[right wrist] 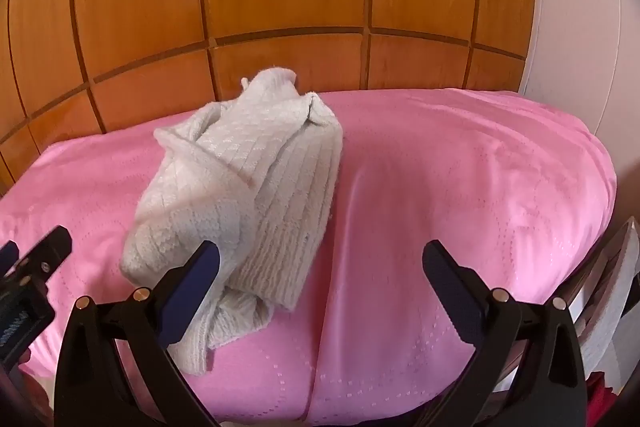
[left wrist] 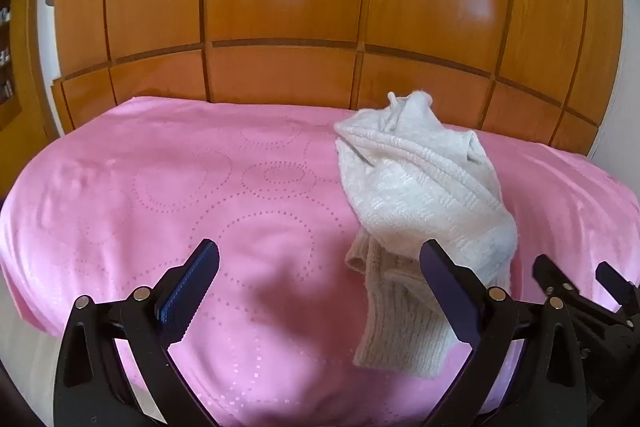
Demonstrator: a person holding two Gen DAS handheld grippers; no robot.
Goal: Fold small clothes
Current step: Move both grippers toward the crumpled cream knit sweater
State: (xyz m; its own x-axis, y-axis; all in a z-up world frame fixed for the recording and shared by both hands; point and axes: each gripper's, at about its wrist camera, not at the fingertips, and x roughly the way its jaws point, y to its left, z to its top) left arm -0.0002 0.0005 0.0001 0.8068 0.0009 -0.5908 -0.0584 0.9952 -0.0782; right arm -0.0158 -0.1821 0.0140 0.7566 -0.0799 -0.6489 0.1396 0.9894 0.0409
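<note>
A wooden wardrobe [left wrist: 280, 7] is standing behind the bed. A pink bedspread [left wrist: 160, 187] is covering the bed and carrying the work.

1 white knitted garment [right wrist: 240, 179] is lying crumpled in a heap on the bedspread, near its middle, between the 2 tools. No flat panel or tidy edge is showing; folding is judged not yet begun, with spreading and every fold remaining.

The left tongs [left wrist: 320, 267] are standing spread wide, holding nothing, the right-hand finger overlapping the garment's near end. The right tongs [right wrist: 320, 267] are likewise spread and empty, just beside the heap.

No brand, label or legible writing is showing.
</note>
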